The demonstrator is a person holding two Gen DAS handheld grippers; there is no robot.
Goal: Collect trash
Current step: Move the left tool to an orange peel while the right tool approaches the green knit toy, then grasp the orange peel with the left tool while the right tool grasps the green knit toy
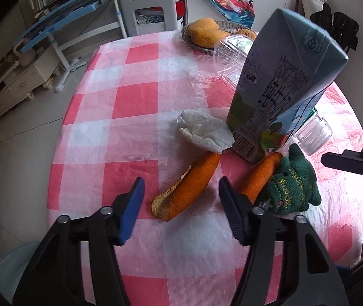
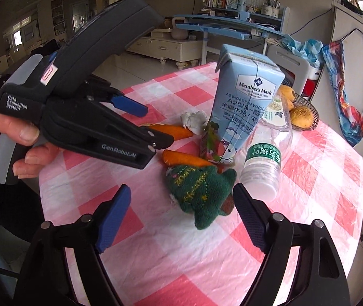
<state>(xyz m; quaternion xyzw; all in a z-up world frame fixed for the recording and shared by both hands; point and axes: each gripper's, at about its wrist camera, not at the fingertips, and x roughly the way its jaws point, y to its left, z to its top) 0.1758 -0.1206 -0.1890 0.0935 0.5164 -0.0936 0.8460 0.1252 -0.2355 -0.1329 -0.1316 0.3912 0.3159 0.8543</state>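
On the red-and-white checked tablecloth (image 1: 135,102) stand a blue milk carton (image 1: 280,84) (image 2: 242,107), an orange peel strip (image 1: 189,186) (image 2: 171,130), a second orange piece (image 1: 260,176) (image 2: 184,158), a crumpled white tissue (image 1: 204,134) (image 2: 194,119), a lying clear plastic bottle (image 2: 268,158) (image 1: 313,132) and a green knitted toy (image 2: 204,191) (image 1: 291,188). My left gripper (image 1: 181,204) is open and empty, its jaws on either side of the near end of the peel strip; it also shows in the right wrist view (image 2: 150,125). My right gripper (image 2: 181,219) is open and empty, just in front of the green toy.
A basket of mangoes (image 1: 206,34) (image 2: 301,114) sits at the table's far side with a clear plastic container (image 1: 232,53) next to it. A white stool (image 1: 150,10), a blue desk (image 2: 232,23) and white cabinets (image 1: 10,81) stand beyond the table. A pale bin (image 1: 10,272) sits below the near edge.
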